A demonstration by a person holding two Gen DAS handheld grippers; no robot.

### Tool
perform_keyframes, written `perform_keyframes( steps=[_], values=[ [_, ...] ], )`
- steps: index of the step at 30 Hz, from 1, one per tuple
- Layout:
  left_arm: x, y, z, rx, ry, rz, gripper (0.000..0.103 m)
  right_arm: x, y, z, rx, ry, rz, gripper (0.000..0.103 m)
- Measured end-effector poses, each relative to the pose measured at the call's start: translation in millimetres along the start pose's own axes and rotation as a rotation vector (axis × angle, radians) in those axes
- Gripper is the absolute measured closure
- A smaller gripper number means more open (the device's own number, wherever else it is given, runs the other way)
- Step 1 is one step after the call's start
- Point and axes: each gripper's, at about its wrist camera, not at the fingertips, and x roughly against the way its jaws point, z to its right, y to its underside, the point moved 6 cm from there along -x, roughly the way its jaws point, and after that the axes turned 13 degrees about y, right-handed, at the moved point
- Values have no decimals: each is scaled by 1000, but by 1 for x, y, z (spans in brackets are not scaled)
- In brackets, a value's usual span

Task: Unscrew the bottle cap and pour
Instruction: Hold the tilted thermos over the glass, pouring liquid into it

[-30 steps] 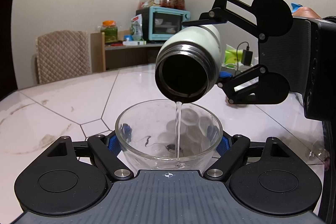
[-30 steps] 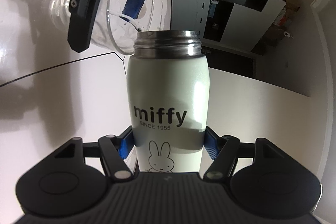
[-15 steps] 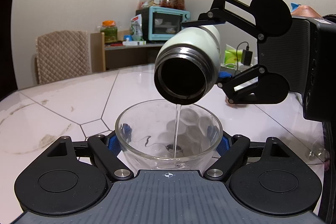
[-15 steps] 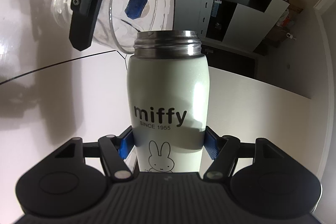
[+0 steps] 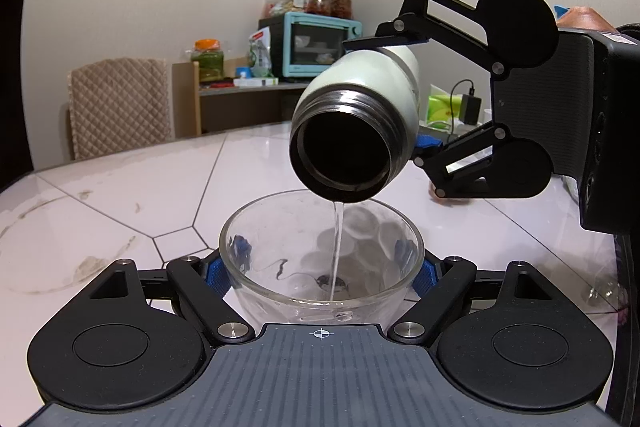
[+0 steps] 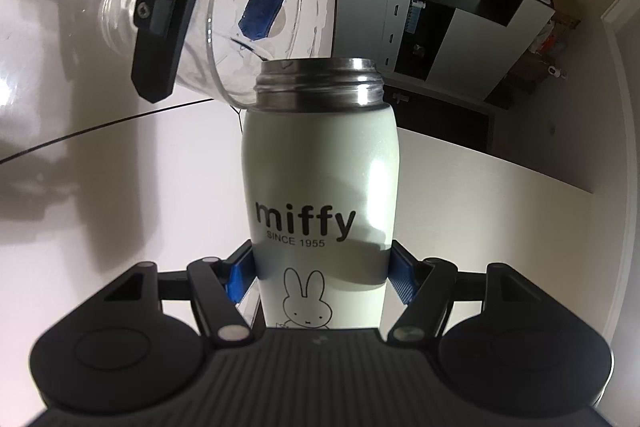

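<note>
Now the left gripper [image 5: 322,263] was closed on the glass bowl [image 5: 280,227]. Just above it, the right gripper [image 6: 320,273] squeezed the bottle [image 6: 320,171], tipped and pouring water [image 5: 337,247]. Tipping faster might have splashed over the rim onto the bench [image 5: 120,187].

The bottle [image 5: 360,115] has tipped slightly further, its mouth lower toward the glass bowl [image 5: 320,267]
</note>
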Motion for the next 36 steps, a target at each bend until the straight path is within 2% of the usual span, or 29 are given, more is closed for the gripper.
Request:
perform_keyframes(
  steps=[3,36],
  values=[
    [0,0,1,-1,-1,1,16,-10,8,6,8,0,7,33],
    [-4,1,1,-1,0,1,16,-29,-9,-2,108,17,21,34]
  ],
)
